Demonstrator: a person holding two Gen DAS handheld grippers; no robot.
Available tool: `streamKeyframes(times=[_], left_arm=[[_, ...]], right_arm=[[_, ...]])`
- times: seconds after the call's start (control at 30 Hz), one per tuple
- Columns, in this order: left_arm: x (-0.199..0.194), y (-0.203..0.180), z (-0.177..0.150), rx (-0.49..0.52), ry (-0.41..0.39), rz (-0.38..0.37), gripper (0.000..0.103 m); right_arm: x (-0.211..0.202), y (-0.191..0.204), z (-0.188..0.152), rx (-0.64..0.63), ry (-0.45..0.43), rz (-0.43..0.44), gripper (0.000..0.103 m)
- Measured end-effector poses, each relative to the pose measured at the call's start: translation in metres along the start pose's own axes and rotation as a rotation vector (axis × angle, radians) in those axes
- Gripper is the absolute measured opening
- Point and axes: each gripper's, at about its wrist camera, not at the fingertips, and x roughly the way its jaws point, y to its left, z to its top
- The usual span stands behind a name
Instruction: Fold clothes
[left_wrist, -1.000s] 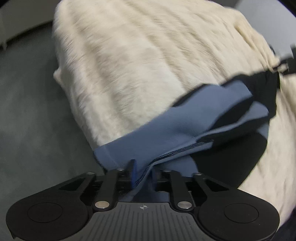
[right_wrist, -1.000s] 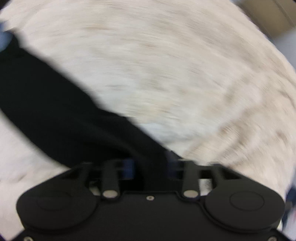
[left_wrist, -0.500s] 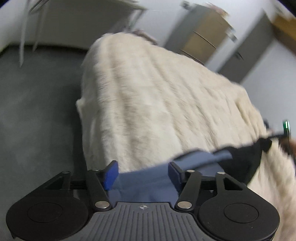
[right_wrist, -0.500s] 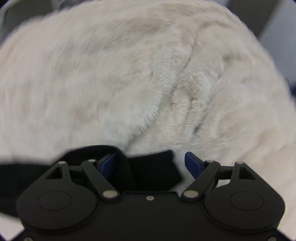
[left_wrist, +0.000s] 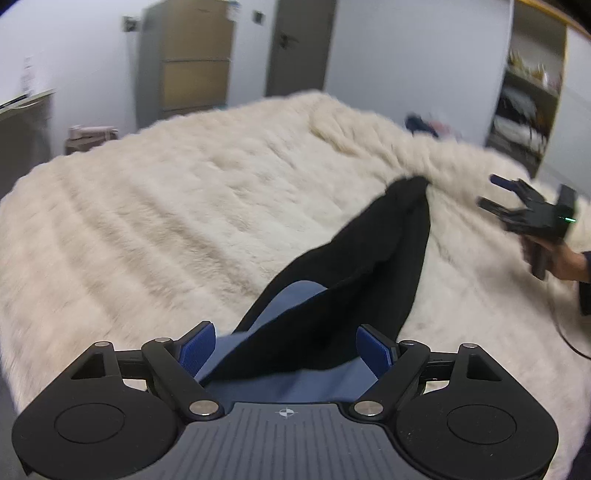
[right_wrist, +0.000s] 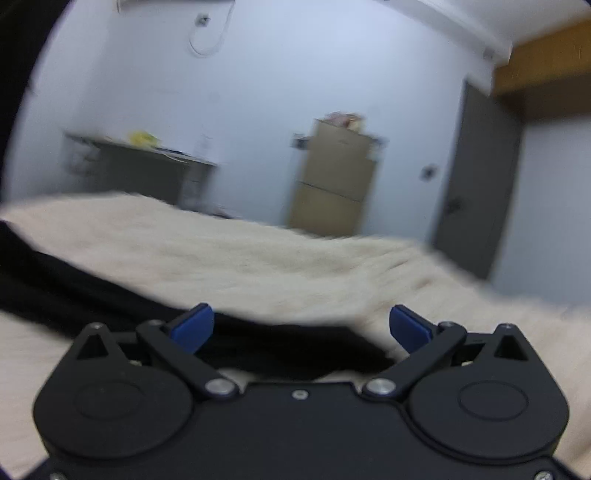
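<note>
A black and blue garment (left_wrist: 354, 266) lies stretched out on the cream furry blanket (left_wrist: 166, 206) over the bed. Its blue end sits under my left gripper (left_wrist: 286, 349), whose jaws are opening; the cloth lies between the blue pads without being pressed. In the left wrist view my right gripper (left_wrist: 496, 192) is held in a hand at the far right, apart from the garment's black far end. In the right wrist view the right gripper (right_wrist: 301, 326) is opening wide, with the black cloth (right_wrist: 110, 299) lying below and to its left, not gripped.
A tan cabinet (left_wrist: 188, 62) and a grey door (left_wrist: 299, 44) stand against the wall behind the bed. Open shelves (left_wrist: 524, 99) are at the right. A desk (right_wrist: 140, 166) with clutter stands left of the cabinet. A small pile of clothes (left_wrist: 424, 123) lies at the bed's far edge.
Both grippers let go of the garment and opened. The garment now lies on the blanket. Both hands pulled back and tilted up, so the room's walls came into view.
</note>
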Motion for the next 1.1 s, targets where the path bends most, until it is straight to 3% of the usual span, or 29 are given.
streamKeyframes(times=[0.03,0.07,0.1,0.13,0.17,0.2,0.27,0.33,0.4,0.43,0.47,0.5,0.57,0.6,0.67,0.7,0.77,0.83,0.93,1.07,1.1], left_arm=[[0.013,0.001,0.004,0.002,0.024,-0.013,0.08],[0.025,0.002,0.008,0.003,0.047,-0.025,0.073],[0.043,0.007,0.012,-0.013,0.085,-0.06,0.059],[0.061,0.013,0.016,-0.03,0.125,-0.098,0.021],[0.069,0.019,0.015,-0.047,0.15,-0.105,0.006],[0.079,0.026,0.017,-0.079,0.187,-0.099,0.006],[0.086,0.032,0.019,-0.084,0.188,-0.086,0.006],[0.092,0.045,0.02,-0.175,0.186,-0.056,0.01],[0.1,0.055,0.019,-0.256,0.213,-0.017,0.025],[0.106,0.061,0.018,-0.31,0.24,0.001,0.046],[0.107,0.062,0.02,-0.315,0.247,0.016,0.055],[0.106,0.059,0.026,-0.295,0.225,0.089,0.055],[0.1,0.058,0.036,-0.309,0.159,0.127,0.055],[0.091,0.054,0.05,-0.361,0.043,0.133,0.055],[0.09,0.034,0.071,-0.326,-0.033,0.079,0.059],[0.093,0.024,0.079,-0.289,-0.042,0.058,0.062],[0.113,-0.019,0.105,-0.115,-0.025,0.0,0.08],[0.145,-0.082,0.127,0.151,-0.011,-0.055,0.082],[0.193,-0.15,0.144,0.396,-0.026,-0.112,0.082],[0.249,-0.2,0.164,0.513,-0.026,-0.153,0.082],[0.262,-0.213,0.172,0.517,-0.056,-0.166,0.082]], right_arm=[[0.005,0.001,-0.017,0.01,0.034,0.033,0.103],[0.01,0.003,-0.032,0.006,0.057,0.034,0.103],[0.02,0.006,-0.05,-0.002,0.099,0.015,0.103],[0.031,0.009,-0.062,-0.02,0.132,-0.012,0.103],[0.041,0.014,-0.063,-0.042,0.137,-0.027,0.103],[0.049,0.02,-0.065,-0.074,0.126,-0.05,0.103],[0.051,0.025,-0.069,-0.112,0.099,-0.072,0.103],[0.05,0.027,-0.072,-0.129,0.081,-0.073,0.103],[0.052,0.033,-0.074,-0.159,0.075,-0.081,0.103],[0.052,0.035,-0.075,-0.179,0.069,-0.088,0.103],[0.05,0.038,-0.076,-0.198,0.061,-0.096,0.103],[0.049,0.039,-0.076,-0.207,0.055,-0.102,0.103],[0.05,0.041,-0.075,-0.217,0.04,-0.108,0.103],[0.05,0.042,-0.074,-0.221,0.033,-0.11,0.103],[0.052,0.041,-0.069,-0.23,0.026,-0.115,0.103],[0.052,0.043,-0.068,-0.238,0.022,-0.119,0.103],[0.051,0.047,-0.068,-0.256,0.012,-0.128,0.103],[0.052,0.048,-0.069,-0.264,0.004,-0.133,0.103],[0.048,0.051,-0.069,-0.272,-0.007,-0.139,0.103],[0.046,0.051,-0.069,-0.272,-0.017,-0.141,0.103],[0.046,0.05,-0.069,-0.271,-0.019,-0.141,0.103]])
